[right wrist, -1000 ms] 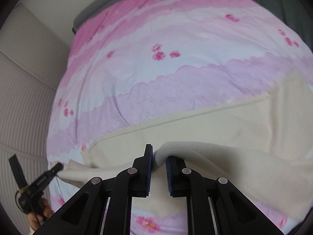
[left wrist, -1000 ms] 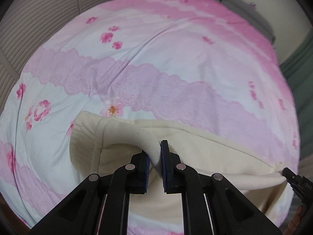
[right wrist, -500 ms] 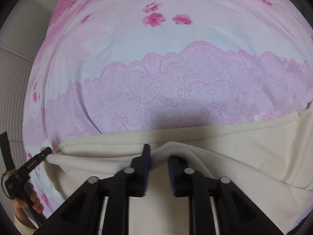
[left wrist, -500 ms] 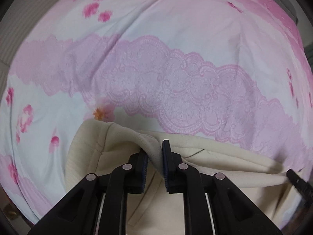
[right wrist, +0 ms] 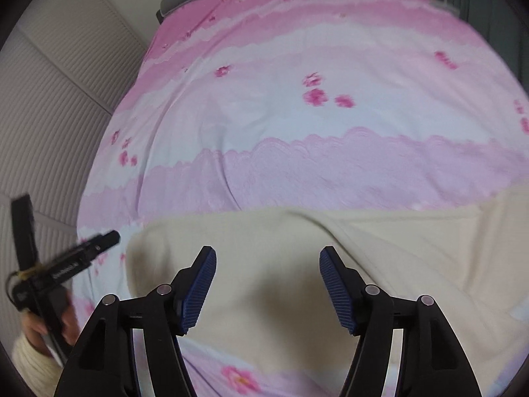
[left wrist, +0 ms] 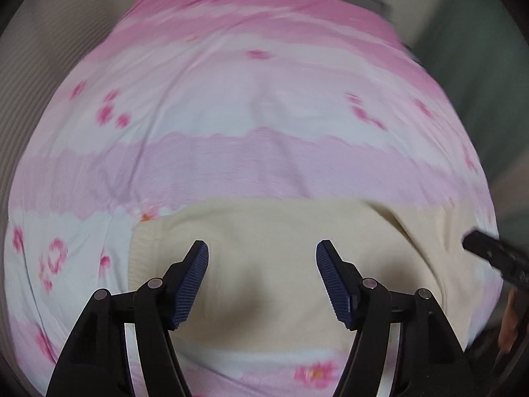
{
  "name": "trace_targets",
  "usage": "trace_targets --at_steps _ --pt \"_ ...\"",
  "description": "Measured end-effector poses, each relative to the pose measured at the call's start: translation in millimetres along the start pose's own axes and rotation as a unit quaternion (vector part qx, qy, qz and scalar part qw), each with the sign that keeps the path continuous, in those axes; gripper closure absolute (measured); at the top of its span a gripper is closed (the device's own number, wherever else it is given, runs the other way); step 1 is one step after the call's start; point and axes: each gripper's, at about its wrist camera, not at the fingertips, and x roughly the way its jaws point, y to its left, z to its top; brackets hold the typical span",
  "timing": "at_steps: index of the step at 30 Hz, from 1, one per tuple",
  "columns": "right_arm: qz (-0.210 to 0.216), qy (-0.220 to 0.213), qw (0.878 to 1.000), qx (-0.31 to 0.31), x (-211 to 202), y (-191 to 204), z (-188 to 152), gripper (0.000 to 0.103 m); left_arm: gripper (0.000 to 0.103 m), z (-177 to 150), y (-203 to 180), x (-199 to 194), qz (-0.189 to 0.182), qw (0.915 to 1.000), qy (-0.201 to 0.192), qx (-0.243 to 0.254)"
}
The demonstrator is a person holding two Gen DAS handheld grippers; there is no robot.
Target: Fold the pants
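Note:
Cream pants lie folded flat on a pink flowered bedspread, low in both views. My left gripper hovers above the cloth with its jaws opening and nothing between the blue pads. My right gripper likewise hangs over the pants, jaws opening, no cloth between them. The right gripper's tip shows at the right edge of the left wrist view. In the right wrist view the left gripper shows at the left edge, held by a hand in a cream sleeve.
The bedspread covers a bed that runs away from me. A ribbed beige wall stands along its left side. A grey headboard closes the far end, and a dark green curtain hangs to the right.
Both grippers let go of the pants' folded edge and rose. The cloth that was pinched up in each now lies flat on the bed.

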Motion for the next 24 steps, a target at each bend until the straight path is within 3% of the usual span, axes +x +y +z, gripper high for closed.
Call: trace_targets --at_steps 3,7,13,15,19,24 --pt "-0.039 -0.013 0.999 -0.003 -35 -11 -39 0.037 0.033 -23 -41 -23 -0.018 0.9972 -0.014 0.071" --pt "-0.071 -0.019 0.997 0.029 -72 -38 -92 0.037 0.027 -60 -97 -42 -0.042 0.9854 -0.025 0.163" --pt "-0.114 -0.027 0.989 0.087 -110 -83 -157 0.037 0.022 -109 -173 -48 -0.106 0.9642 -0.002 0.243" --pt "-0.125 -0.025 0.987 0.099 -116 -97 -171 0.037 0.022 -122 -202 -45 -0.102 0.9589 -0.002 0.265" --pt "-0.153 -0.011 0.983 0.105 -126 -137 -202 0.037 0.022 -142 -245 -29 -0.096 0.9614 0.017 0.257" --pt "-0.148 0.031 0.984 0.096 -119 -207 -234 0.037 0.022 -161 -301 -1 -0.062 0.9726 0.055 0.217"
